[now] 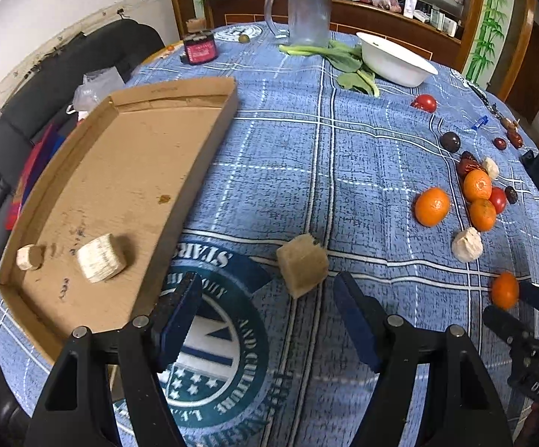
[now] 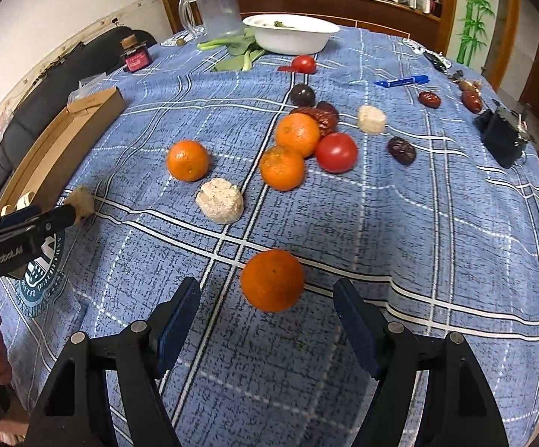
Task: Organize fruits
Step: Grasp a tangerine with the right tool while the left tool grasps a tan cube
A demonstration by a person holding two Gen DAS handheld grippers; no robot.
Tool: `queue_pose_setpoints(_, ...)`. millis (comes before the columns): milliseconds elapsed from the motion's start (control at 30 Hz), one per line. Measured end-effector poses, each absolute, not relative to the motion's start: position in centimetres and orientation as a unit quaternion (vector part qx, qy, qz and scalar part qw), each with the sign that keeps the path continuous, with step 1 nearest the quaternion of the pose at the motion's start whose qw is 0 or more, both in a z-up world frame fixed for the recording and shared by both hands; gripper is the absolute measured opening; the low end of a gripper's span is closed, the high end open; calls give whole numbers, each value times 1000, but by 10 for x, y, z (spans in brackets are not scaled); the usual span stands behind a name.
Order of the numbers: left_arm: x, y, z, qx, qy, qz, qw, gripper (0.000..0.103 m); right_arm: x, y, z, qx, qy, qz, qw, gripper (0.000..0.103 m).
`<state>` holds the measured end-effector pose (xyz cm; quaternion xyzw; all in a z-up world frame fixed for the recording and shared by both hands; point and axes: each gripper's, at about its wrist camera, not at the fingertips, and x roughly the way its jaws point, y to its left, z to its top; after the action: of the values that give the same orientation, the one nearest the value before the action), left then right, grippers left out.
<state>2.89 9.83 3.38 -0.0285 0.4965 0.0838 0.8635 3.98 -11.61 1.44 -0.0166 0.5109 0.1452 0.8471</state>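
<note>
My left gripper (image 1: 267, 300) is open just short of a tan cube (image 1: 302, 265) that lies on the blue cloth beside a shallow cardboard tray (image 1: 209, 141). The tray holds two pale chunks (image 1: 101, 257). My right gripper (image 2: 267, 301) is open, with an orange (image 2: 272, 280) between its fingers, apart from both pads. Three more oranges (image 2: 187, 160) lie further off with a red tomato (image 2: 336, 152), a pale lump (image 2: 220, 200), dark dates (image 2: 401, 150) and a dark plum (image 2: 302, 95). The right gripper also shows in the left wrist view (image 1: 507, 300) at the orange (image 1: 504, 290).
A white bowl (image 2: 291, 35), green leaves (image 2: 239, 56), a clear jug (image 2: 219, 9) and a red jar (image 2: 137, 57) stand at the far side. A blue pen (image 2: 401, 82) and a black box (image 2: 502, 136) lie at the right. A black sofa (image 1: 83, 59) runs along the left.
</note>
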Motion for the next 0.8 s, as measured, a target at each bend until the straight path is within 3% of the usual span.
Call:
queue_pose_setpoints(167, 42, 97, 19, -38, 514, 78, 853, 70, 41, -113, 10, -27, 511, 149, 846, 77)
queue_pose_setpoints(233, 43, 96, 14, -40, 511, 79, 855, 57, 41, -111, 11, -33, 507, 149, 848, 69)
queue_pose_setpoints(267, 44, 94, 15, -36, 507, 76, 858, 43, 42, -111, 11, -36, 506, 148, 849, 62)
queue_pose_setpoints(367, 46, 89, 16, -33, 503, 60, 861, 29, 42, -112, 12, -49, 498, 140, 854, 36)
queue_pose_setpoints(800, 29, 98, 35, -52, 491, 18, 869, 26, 20, -120, 38, -29, 478, 116, 870, 35)
